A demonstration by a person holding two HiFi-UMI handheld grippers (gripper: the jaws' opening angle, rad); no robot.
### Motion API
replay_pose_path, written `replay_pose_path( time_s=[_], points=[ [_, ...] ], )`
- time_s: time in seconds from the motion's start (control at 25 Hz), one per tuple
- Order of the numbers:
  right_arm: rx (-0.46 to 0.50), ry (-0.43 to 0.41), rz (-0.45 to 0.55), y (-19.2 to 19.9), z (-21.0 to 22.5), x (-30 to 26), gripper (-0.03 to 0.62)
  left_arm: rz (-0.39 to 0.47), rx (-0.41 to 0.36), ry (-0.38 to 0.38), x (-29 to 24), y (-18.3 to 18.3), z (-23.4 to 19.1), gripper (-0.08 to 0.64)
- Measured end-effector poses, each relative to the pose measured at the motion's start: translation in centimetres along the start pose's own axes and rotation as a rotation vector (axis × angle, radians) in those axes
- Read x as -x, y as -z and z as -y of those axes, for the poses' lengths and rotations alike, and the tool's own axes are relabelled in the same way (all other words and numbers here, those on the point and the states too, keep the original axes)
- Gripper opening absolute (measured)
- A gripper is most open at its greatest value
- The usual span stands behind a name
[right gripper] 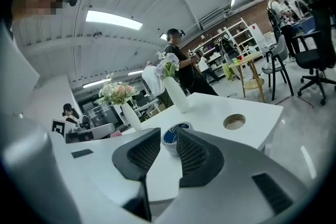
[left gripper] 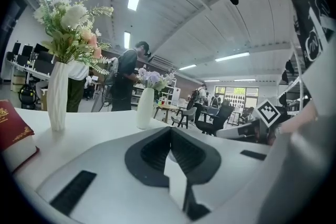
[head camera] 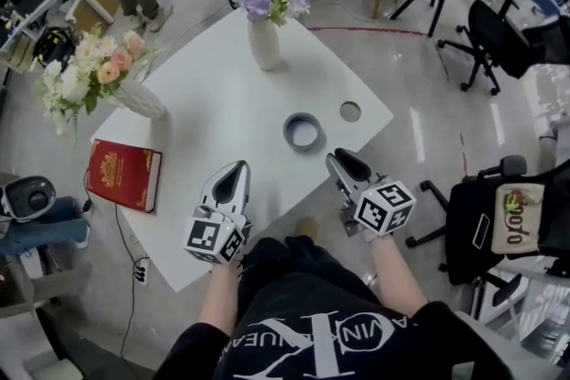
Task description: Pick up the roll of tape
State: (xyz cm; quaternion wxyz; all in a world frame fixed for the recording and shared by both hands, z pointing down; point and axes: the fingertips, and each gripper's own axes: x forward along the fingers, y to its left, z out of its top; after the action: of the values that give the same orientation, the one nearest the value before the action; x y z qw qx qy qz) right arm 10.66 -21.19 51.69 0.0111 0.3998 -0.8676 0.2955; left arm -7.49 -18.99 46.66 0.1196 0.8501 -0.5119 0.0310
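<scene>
The roll of tape (head camera: 302, 131) is a grey ring lying flat on the white table (head camera: 214, 111), right of the middle. In the right gripper view the tape (right gripper: 171, 137) shows blue and white, just past the jaw tips. My right gripper (head camera: 344, 161) (right gripper: 168, 135) hangs at the table's near edge, a short way before the tape, pointing at it. Its jaws stand open with nothing between them. My left gripper (head camera: 233, 177) (left gripper: 170, 131) is over the table's near part, well left of the tape. Its pads meet with nothing in them.
A white vase of purple flowers (head camera: 264, 40) stands at the far side. A vase of pink and white flowers (head camera: 134, 98) and a red book (head camera: 123, 174) sit at the left. A round hole (head camera: 350, 111) is beside the tape. Office chairs (head camera: 485, 40) stand at the right.
</scene>
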Motion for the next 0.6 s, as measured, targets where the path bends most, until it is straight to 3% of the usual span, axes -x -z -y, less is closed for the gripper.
replay_pose_path(
  time_s=[0.44, 0.6],
  points=[
    [-0.005, 0.074, -0.104, 0.4, 2.6, -4.3, 0.106, -0.035, 0.021, -0.009, -2.2, 0.8, -2.4, 0.002],
    [0.009, 0.093, -0.163, 0.5, 3.3, -5.8, 0.15, -0.025, 0.036, 0.019, -4.2, 0.2, -3.1, 0.002]
  ],
)
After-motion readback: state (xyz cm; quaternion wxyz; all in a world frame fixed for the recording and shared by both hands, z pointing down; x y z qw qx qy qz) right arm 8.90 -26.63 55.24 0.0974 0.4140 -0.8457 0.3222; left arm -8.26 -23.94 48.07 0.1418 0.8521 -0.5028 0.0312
